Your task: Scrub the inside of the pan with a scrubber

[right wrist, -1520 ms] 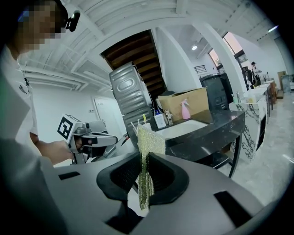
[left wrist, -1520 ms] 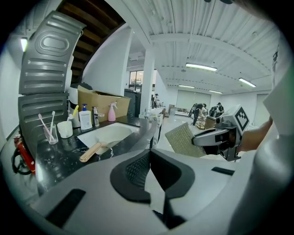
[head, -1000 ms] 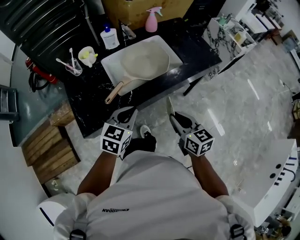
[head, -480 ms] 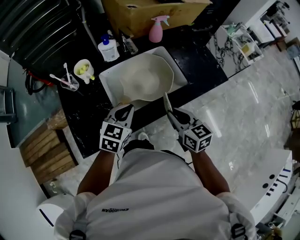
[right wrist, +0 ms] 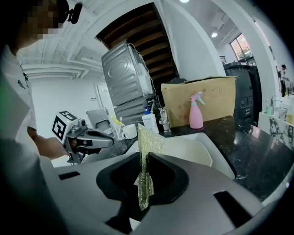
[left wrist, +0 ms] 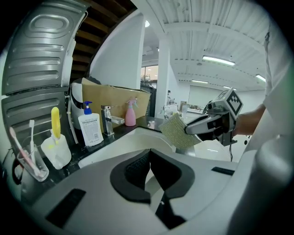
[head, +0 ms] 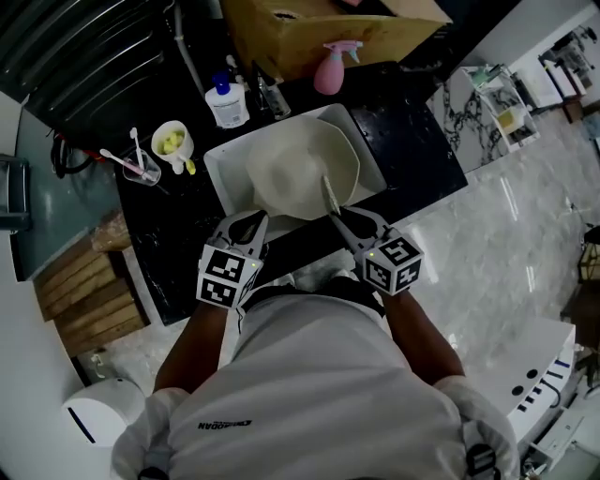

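Note:
A cream pan point(head: 298, 171) lies in the white sink point(head: 217, 161); its handle is hidden behind my left gripper. My right gripper point(head: 339, 217) is shut on a flat yellow-green scrubber point(head: 329, 195), which stands upright over the pan's near rim. In the right gripper view the scrubber point(right wrist: 148, 156) sticks up between the jaws, with the pan point(right wrist: 186, 149) beyond. My left gripper point(head: 249, 221) hovers at the sink's near left edge, shut with nothing in it. In the left gripper view its pads point(left wrist: 138, 166) meet, and the scrubber point(left wrist: 178, 131) shows to the right.
On the black counter point(head: 412, 150) behind the sink stand a white pump bottle point(head: 228, 101), a faucet point(head: 267, 94), a pink spray bottle point(head: 330, 70) and a cardboard box point(head: 309, 23). A cup with a yellow brush point(head: 172, 139) and a glass with toothbrushes point(head: 141, 164) stand left.
The person has stepped up to the counter. Both grippers have moved forward to the sink's near edge, and the scrubber now hangs over the pan's rim.

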Demonstrator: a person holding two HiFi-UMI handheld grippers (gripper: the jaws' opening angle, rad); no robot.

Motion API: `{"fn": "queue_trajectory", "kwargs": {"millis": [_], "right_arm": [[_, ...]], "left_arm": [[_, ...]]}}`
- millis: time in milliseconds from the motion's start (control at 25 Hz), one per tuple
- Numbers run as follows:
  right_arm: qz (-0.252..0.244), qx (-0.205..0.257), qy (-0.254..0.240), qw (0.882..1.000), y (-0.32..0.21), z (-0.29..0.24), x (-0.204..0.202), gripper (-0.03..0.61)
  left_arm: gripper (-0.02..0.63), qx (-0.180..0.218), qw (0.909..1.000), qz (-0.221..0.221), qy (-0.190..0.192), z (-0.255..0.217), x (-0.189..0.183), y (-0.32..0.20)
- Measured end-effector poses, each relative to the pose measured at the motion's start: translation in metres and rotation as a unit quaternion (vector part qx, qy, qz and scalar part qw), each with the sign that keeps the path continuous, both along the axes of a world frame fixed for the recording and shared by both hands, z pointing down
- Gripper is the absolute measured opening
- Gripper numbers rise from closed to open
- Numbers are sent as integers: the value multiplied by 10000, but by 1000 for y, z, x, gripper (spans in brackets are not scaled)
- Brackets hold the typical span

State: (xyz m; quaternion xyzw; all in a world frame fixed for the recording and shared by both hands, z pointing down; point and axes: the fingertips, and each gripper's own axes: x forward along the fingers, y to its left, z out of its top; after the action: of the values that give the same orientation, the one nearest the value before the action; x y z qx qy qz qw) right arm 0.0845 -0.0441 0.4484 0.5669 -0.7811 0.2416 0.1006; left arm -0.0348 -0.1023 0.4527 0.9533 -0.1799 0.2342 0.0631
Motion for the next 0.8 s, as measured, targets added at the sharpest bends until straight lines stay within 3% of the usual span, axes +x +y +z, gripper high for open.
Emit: {"fn": "queue_trajectory", "kwargs": {"millis": [160,480,800], "right_arm": [[-234,-31,-15,9997,-21,4,9,71],[-893,-81,17,9960,-65,15,37,71],[-1820,-208,48,9831,-95,27,58,71]], "left_arm": [[15,60,9997,-224,48,0,1,-10],[17,5,9968,-756,-260,16,11,-24],[22,-170,9816,-1780,-663,34,9,-39]]}}
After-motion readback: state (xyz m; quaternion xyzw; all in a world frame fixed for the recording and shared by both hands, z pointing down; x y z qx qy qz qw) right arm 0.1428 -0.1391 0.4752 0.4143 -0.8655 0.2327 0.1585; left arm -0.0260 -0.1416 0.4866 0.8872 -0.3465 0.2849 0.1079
